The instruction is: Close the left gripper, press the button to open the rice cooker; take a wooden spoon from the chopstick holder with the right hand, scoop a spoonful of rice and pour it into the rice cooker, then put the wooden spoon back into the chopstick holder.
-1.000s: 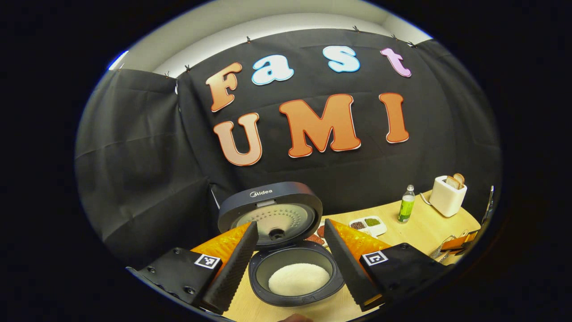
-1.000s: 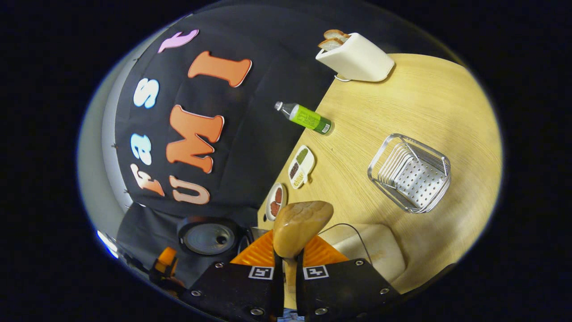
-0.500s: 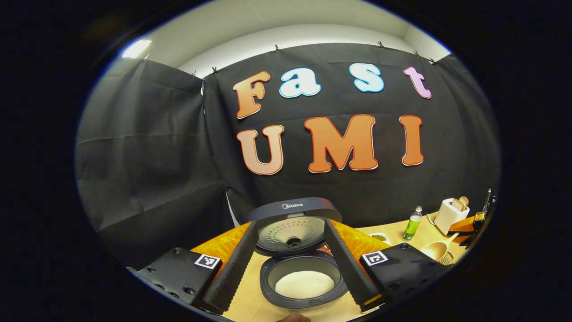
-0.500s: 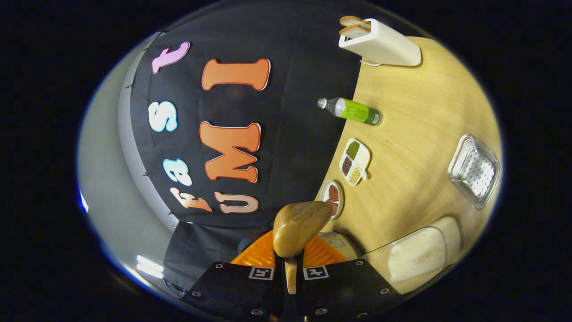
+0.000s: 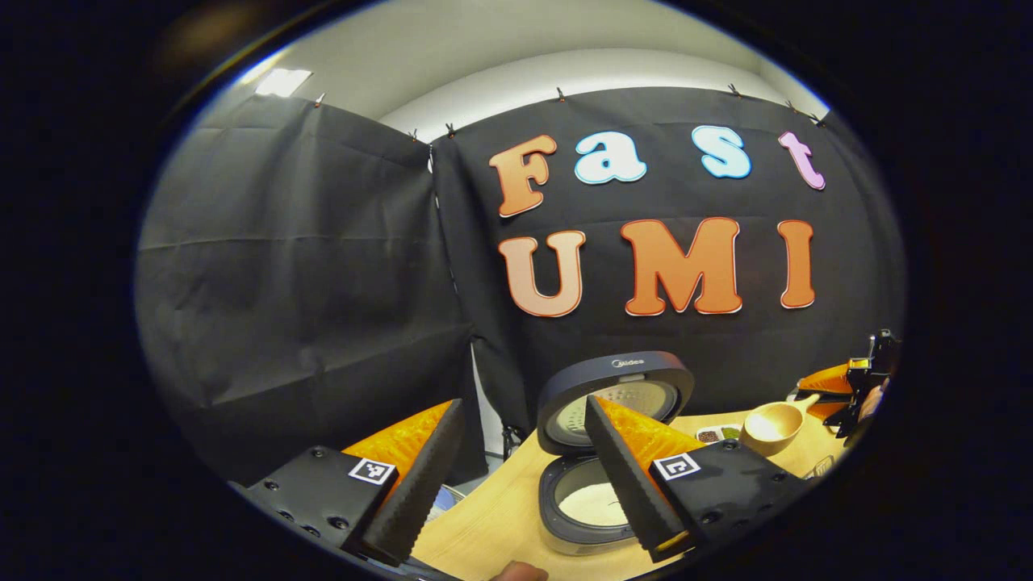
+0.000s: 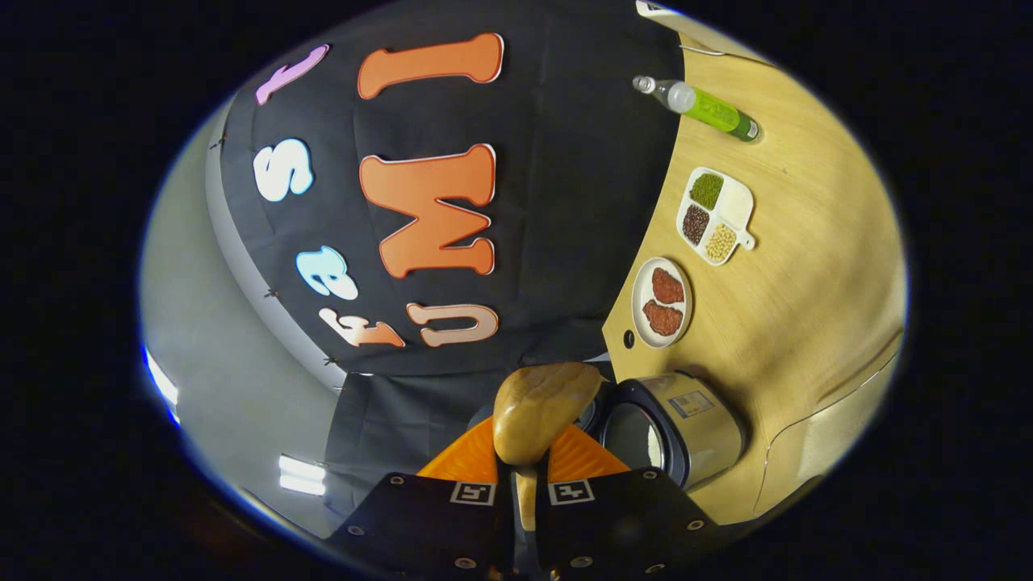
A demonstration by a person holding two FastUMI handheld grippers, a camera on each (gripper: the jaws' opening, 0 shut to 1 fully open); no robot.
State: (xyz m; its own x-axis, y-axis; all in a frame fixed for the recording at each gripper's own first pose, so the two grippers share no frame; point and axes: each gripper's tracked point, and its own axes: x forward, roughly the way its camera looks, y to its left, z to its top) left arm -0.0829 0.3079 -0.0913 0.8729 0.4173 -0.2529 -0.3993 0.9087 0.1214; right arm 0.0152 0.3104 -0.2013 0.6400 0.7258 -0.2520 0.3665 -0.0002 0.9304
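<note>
The right hand-held gripper (image 6: 524,484) is clamping the wooden spoon (image 6: 539,410), whose handle is disappearing between its fingers. The left hand-held gripper (image 5: 520,476) is gaping apart, its finger at 3 o'clock partly hiding the open rice cooker (image 5: 593,452) on the desk (image 5: 484,524).

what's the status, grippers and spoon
Left gripper open, empty. Right gripper shut on wooden spoon. Rice cooker lid up, rice inside. Nothing in the way.

Left gripper view: right finger of left gripper (image 5: 524,476) covers part of the rice cooker (image 5: 597,484) pot and lid; rice partly hidden. Right gripper (image 5: 855,387) at far edge, cut off, its jaws too small to read. Right gripper view: wooden spoon (image 6: 542,407) handle buried between the fingers, bowl inside not visible. Spoon bowl hides part of cooker opening. Toaster (image 6: 670,10) cut off at top edge. Rice box (image 6: 831,436) cropped at lower right.
</note>
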